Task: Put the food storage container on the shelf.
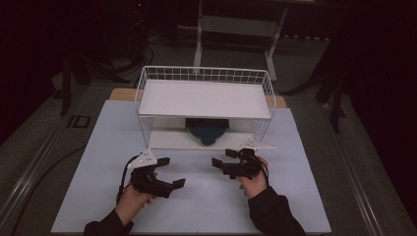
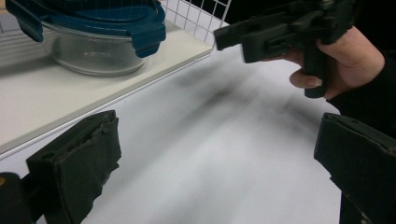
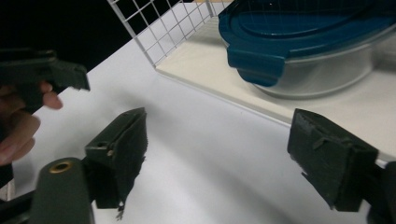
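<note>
The glass container with the blue clip lid (image 1: 207, 130) sits on the lower shelf of the white wire rack (image 1: 205, 76), under the upper shelf and toward the far middle of the table (image 1: 113, 147), with neither gripper touching it. The right gripper (image 1: 221, 157) hangs just near of the rack's front edge, jaws spread apart with nothing between them; the left gripper (image 1: 173, 172) waits nearer and to the left, its jaws also wide and empty. The main risk, as I judge it, is the tight slot: a gripper going in high could knock the upper shelf or snag the wire mesh at the sides. A pinch on a lid tab alone might pop the clip or let the smooth glass slip. How far back the container sits is hard to read in this dim light, so a reach could fall short.
</note>
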